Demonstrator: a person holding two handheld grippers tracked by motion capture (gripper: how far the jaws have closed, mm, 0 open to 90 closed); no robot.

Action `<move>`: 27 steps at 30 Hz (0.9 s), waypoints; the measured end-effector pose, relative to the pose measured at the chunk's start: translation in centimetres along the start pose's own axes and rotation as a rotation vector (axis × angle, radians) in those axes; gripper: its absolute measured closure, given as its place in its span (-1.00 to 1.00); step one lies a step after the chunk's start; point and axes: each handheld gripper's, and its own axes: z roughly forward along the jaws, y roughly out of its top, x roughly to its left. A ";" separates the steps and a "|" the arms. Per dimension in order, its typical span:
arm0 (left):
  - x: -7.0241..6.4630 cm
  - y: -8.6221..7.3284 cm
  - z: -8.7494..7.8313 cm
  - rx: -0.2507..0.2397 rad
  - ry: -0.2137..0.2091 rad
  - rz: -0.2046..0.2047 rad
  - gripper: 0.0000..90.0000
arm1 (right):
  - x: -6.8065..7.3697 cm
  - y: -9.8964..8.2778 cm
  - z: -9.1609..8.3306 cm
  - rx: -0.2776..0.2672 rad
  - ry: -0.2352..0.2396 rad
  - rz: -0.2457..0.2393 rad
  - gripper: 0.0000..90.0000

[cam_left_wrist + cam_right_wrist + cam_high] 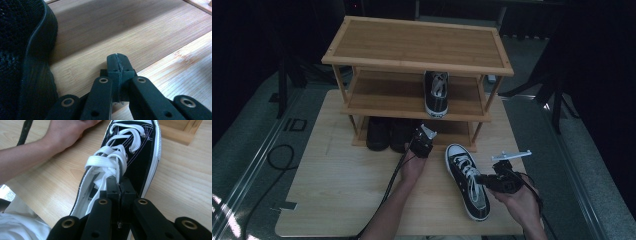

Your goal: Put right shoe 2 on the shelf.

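The pair of black shoes (pixel 387 134) on the rack's (pixel 417 42) bottom shelf sat in shadow, their details hard to make out, and in the left gripper view one of them was cut off at the left edge. A second sneaker (pixel 436 93) stood on the middle shelf, its heel hidden under the top shelf. The left gripper (pixel 424 138) lay at the front edge of the bottom shelf, just beside the black shoes, its jaws pressed together with nothing between them. The black-and-white sneaker (pixel 467 180) lay on the table (pixel 337 190) near its front right corner, toe toward the rack. The right gripper (pixel 121 185) had its jaws shut at the sneaker's tongue; whether they pinched the fabric could not be told.
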 end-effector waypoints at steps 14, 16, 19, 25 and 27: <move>0.0 0.0 0.0 -0.001 0.001 0.001 1.00 | -0.2 2.5 -3.0 0.014 0.056 -0.094 0.98; 0.0 0.0 0.0 0.001 0.001 0.001 1.00 | -0.3 3.0 -3.7 0.010 0.063 -0.105 0.98; 0.0 0.0 0.0 0.001 0.001 0.002 1.00 | -0.4 3.5 -4.6 0.006 0.068 -0.120 0.98; 0.0 0.0 0.0 -0.001 0.001 0.001 1.00 | -0.4 4.4 -6.0 0.002 0.079 -0.151 0.98; 0.0 0.0 0.0 0.000 0.002 0.001 1.00 | -0.4 4.6 -6.3 0.002 0.082 -0.159 0.98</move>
